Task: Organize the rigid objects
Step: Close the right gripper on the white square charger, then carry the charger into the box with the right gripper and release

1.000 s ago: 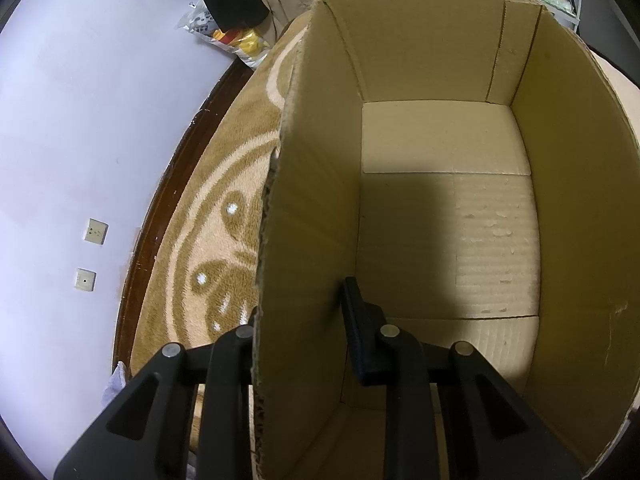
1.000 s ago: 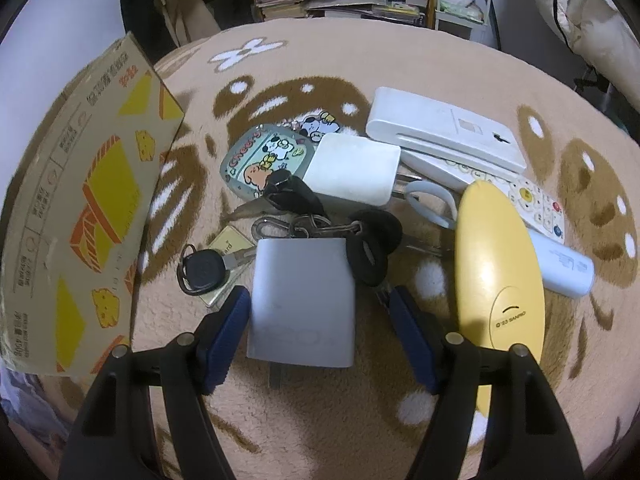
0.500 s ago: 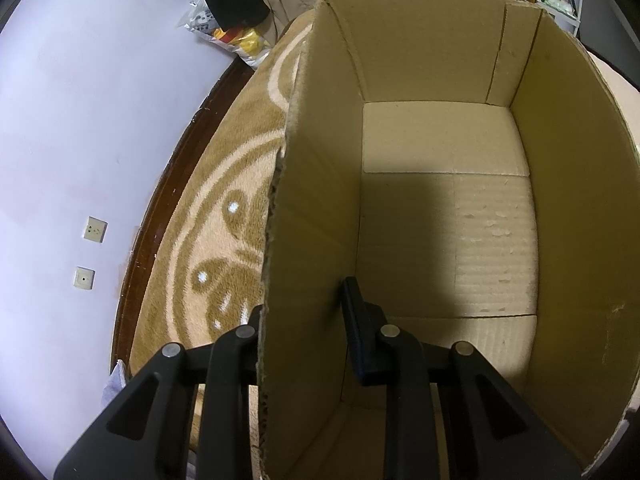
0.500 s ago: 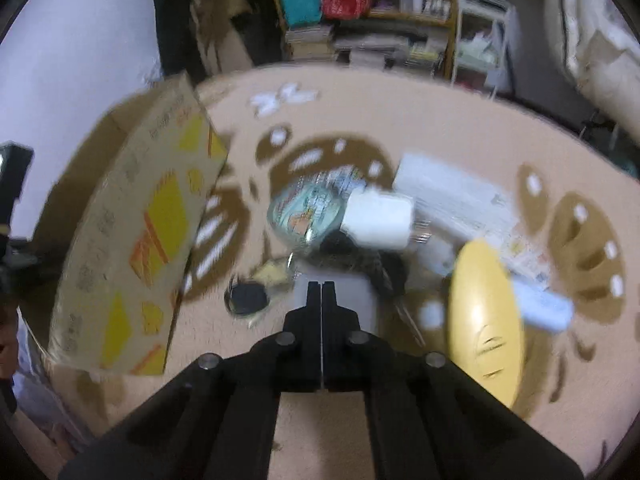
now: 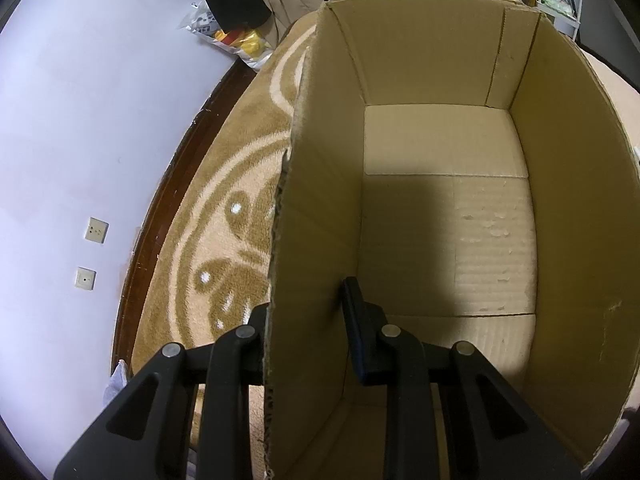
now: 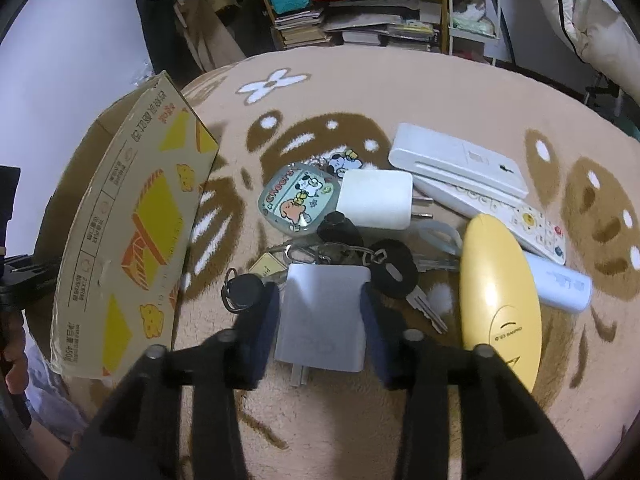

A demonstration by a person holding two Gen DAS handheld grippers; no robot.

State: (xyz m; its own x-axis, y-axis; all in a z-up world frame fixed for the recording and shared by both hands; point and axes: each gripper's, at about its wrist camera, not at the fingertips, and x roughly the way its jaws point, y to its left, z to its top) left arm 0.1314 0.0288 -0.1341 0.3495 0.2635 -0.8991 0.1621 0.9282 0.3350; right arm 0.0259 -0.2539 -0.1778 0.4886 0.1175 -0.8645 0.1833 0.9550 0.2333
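My left gripper [image 5: 306, 312] is shut on the left wall of an empty cardboard box [image 5: 320, 200], one finger outside and one inside. The box also shows at the left of the right wrist view [image 6: 132, 240]. My right gripper [image 6: 320, 320] is open, its fingers on either side of a grey plug adapter [image 6: 324, 320] lying on the rug. Beyond it lie a bunch of keys [image 6: 360, 256], a white adapter [image 6: 376, 204], a cartoon keychain tag [image 6: 298, 202], a yellow oval case [image 6: 496, 300], a white remote [image 6: 500, 216] and a white flat device [image 6: 456, 160].
A patterned beige and brown rug [image 6: 400, 420] covers the floor. A small pale blue tube [image 6: 560, 284] lies right of the yellow case. Bookshelves [image 6: 360, 12] and bedding stand at the back. A wall with sockets [image 5: 96, 230] lies left of the box.
My right gripper was shut and raised half a second ago; now it is open and low around the grey adapter. My left gripper and the box have not moved.
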